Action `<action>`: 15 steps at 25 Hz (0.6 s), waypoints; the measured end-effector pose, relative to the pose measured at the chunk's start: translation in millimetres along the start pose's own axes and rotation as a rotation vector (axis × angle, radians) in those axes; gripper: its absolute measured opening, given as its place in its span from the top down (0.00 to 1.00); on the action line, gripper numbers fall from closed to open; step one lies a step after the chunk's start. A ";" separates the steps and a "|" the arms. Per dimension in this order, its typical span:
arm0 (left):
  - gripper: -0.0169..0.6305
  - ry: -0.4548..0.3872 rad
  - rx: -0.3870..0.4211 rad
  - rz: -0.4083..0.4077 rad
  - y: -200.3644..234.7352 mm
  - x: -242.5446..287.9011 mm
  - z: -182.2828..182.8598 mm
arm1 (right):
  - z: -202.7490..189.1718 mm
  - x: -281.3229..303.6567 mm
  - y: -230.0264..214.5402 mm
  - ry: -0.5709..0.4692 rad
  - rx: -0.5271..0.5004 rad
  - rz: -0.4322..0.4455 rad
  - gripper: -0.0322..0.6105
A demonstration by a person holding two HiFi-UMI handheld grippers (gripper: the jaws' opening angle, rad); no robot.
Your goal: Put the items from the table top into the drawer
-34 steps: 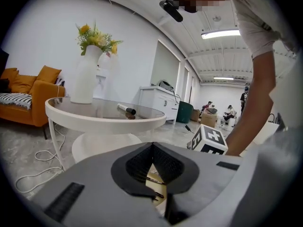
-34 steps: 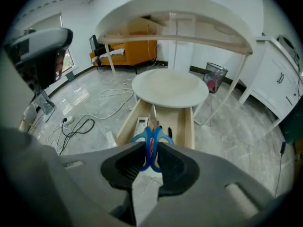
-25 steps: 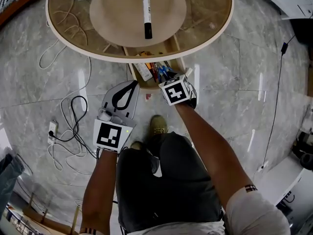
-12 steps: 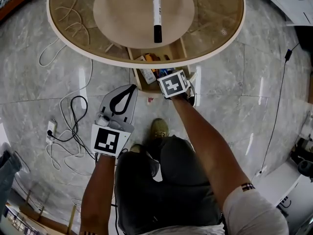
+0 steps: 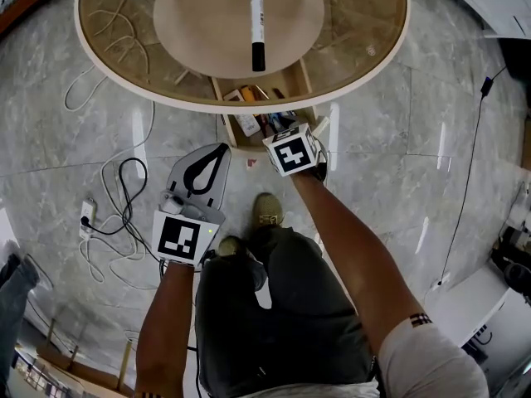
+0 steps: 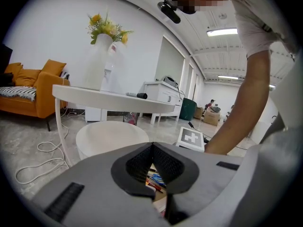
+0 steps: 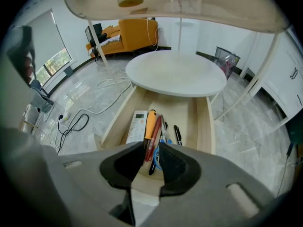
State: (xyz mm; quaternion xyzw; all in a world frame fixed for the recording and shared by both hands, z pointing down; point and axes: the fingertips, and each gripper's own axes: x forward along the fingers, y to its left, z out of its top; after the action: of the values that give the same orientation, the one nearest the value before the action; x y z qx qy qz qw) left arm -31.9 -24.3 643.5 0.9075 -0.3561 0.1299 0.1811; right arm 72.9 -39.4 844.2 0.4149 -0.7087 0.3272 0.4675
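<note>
The marker (image 5: 256,21) lies on the bench (image 5: 357,23), well apart from the right tool (image 7: 151,148). This tool points steeply down over the open drawer (image 7: 204,122); its jaws have just been opening and pinch nothing. The left tool (image 6: 152,146), held low, is pressed together.

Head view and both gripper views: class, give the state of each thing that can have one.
Drawer, open, pens and a remote inside.
Marker, lying flat on the table top.
Left gripper, shut, empty.
Right gripper, open over the drawer; jaws just opened wider, nothing between them.
</note>
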 end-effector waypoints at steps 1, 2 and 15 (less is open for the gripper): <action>0.97 0.002 -0.004 0.000 -2.2 -1.9 4.4 | 3.0 -9.5 2.5 -0.028 -0.009 -0.002 0.81; 0.97 0.005 -0.006 -0.001 -5.0 -4.1 9.2 | 6.1 -19.9 4.8 -0.057 -0.018 -0.005 0.84; 0.97 0.016 -0.009 -0.022 -51.7 -51.5 95.1 | 33.3 -184.9 34.7 -0.284 0.027 -0.017 0.95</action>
State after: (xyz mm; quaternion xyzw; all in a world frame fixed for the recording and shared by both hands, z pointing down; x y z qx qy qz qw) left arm -22.7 1.8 526.8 0.9094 -0.3454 0.1336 0.1893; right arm 69.2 -0.2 657.2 0.4694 -0.7597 0.2705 0.3596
